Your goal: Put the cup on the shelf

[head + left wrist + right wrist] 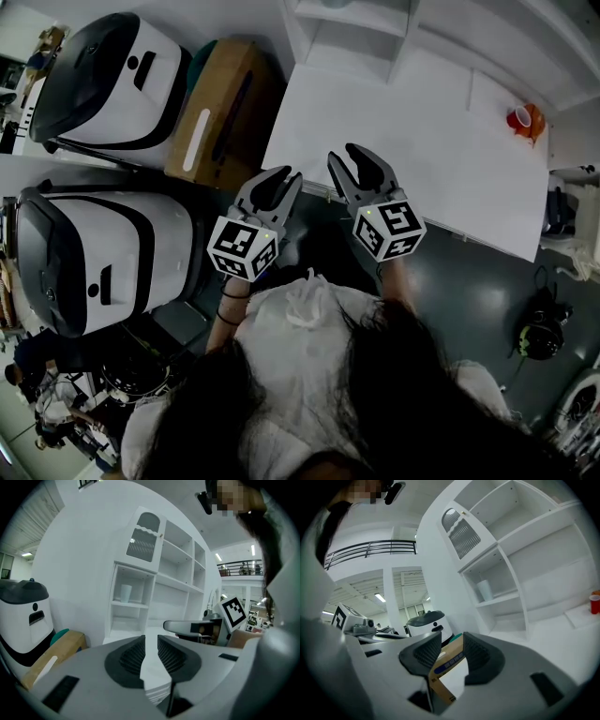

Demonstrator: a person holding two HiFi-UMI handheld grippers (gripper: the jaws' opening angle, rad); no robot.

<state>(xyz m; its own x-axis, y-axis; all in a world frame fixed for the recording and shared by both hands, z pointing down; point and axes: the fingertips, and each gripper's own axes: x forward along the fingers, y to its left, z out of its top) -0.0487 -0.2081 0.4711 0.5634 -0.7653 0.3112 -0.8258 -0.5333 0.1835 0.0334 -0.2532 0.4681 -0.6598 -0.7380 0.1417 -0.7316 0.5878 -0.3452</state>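
A red cup point(521, 119) stands at the far right of the white table point(422, 141); in the right gripper view the red cup point(594, 604) shows small at the right edge. The white shelf unit point(352, 28) rises at the table's back, and a pale cup point(125, 593) sits in one of its left compartments. Both grippers hover over the table's near edge, far from the red cup. My left gripper point(287, 178) has its jaws a narrow slit apart, empty. My right gripper point(345, 157) is open a little wider, nothing between its pads.
Two large white and black machines point(112, 80) point(94, 253) and a brown cardboard box point(220, 112) stand left of the table. A dark helmet-like object point(542, 330) lies on the floor at right. The shelf point(520, 564) has several open compartments.
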